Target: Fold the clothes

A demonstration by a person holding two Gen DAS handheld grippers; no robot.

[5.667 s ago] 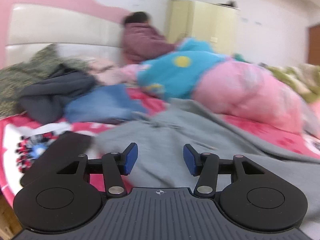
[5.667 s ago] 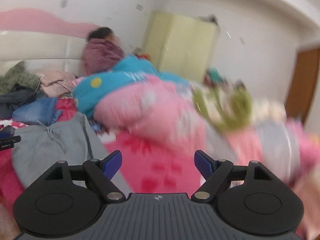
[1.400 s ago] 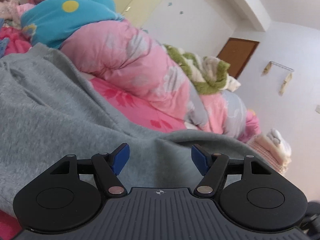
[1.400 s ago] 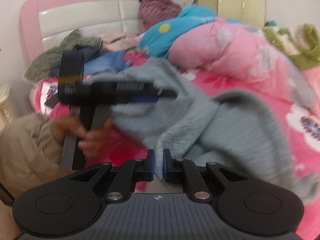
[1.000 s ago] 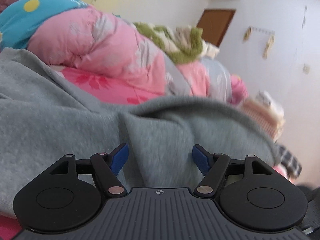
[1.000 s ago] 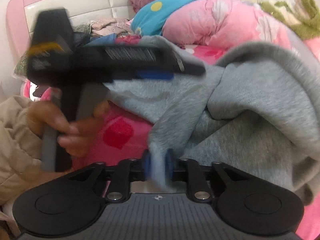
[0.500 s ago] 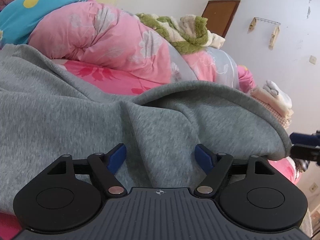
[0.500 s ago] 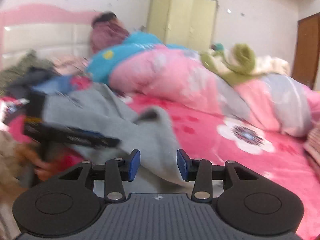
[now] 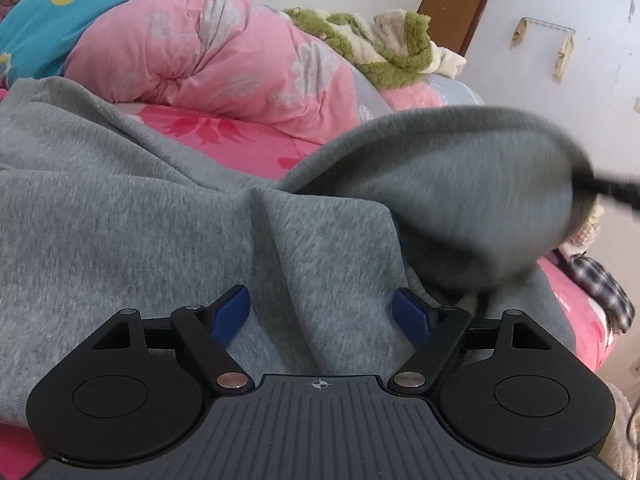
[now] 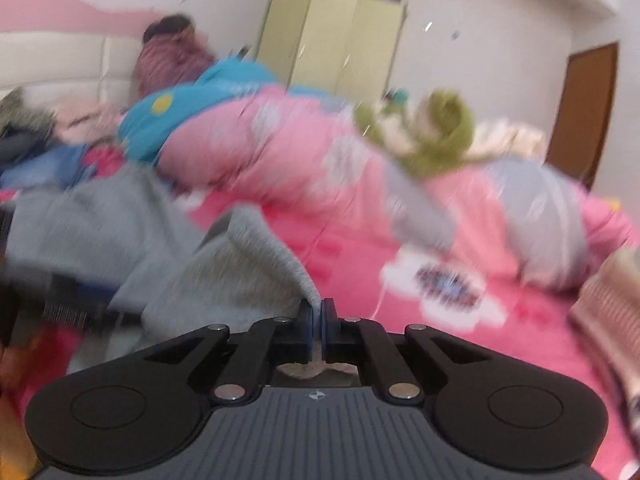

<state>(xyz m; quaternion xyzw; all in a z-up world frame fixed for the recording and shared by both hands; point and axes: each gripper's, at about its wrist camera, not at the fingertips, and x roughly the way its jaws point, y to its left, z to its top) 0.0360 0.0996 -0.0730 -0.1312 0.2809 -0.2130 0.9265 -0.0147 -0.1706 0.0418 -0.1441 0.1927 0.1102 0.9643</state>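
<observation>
Grey sweatshirt (image 9: 160, 220) spread on bed (image 10: 360, 264); right claw (image 10: 317, 320) pinches its edge, left claw (image 9: 320, 312) wide apart, empty, above fabric.

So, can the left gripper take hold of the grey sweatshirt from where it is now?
Probably yes: the left gripper is open, and the grey sweatshirt lies right between its fingers with nothing in the way.

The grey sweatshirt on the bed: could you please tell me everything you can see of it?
The grey sweatshirt is soft, heathered fleece-like knit, lying rumpled on the pink floral bedsheet. One rounded part is lifted and blurred at the right. The right tool is shut on a pinched edge; the left tool is open, fabric lying between its fingers.
</observation>
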